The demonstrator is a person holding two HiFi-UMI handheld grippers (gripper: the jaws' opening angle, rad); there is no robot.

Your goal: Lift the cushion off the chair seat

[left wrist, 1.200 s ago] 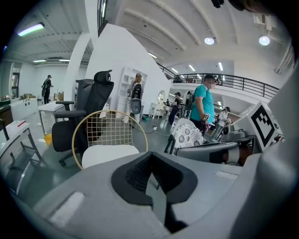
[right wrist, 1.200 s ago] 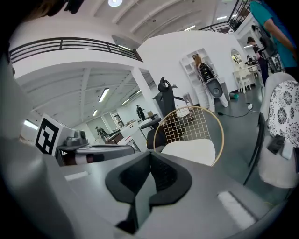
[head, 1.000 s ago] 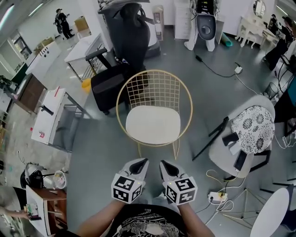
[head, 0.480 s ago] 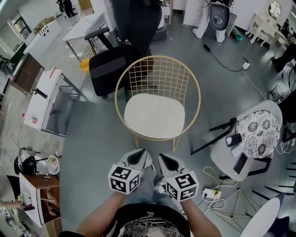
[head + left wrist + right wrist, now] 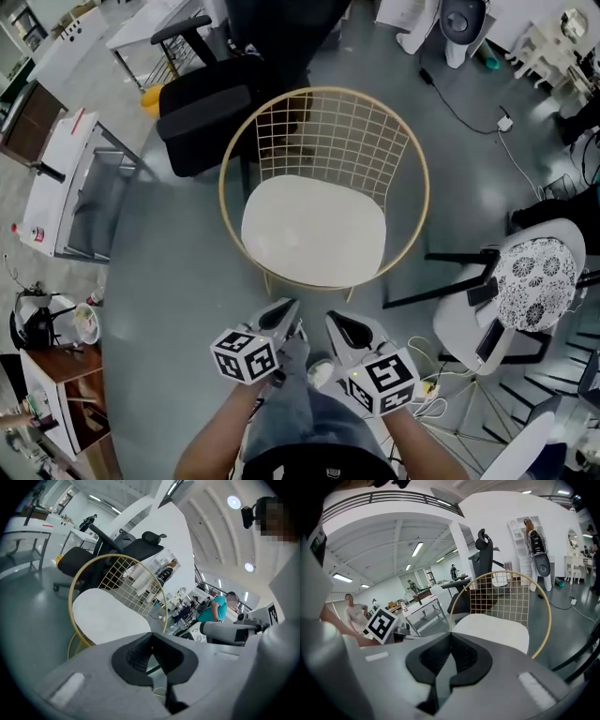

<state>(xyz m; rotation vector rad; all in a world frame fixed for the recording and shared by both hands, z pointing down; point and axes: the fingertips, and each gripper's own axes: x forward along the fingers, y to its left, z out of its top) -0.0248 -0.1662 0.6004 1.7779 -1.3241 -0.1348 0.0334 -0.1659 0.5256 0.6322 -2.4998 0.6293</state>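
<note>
At 6 o'clock of chair [image 5: 323, 90] | I'm holding left gripper [image 5: 289, 307], right gripper [image 5: 334, 321] pressed together, empty | aiming toward cushion [image 5: 314, 230], readying lift.

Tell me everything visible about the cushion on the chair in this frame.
The cushion is off-white and plain, a rounded slab that looks like padded fabric. It lies flat on the seat of the gold wire chair, covering most of it, not yet lifted. Only the chair touches it; the left gripper and right gripper hang short of its front edge, fingers shut.
</note>
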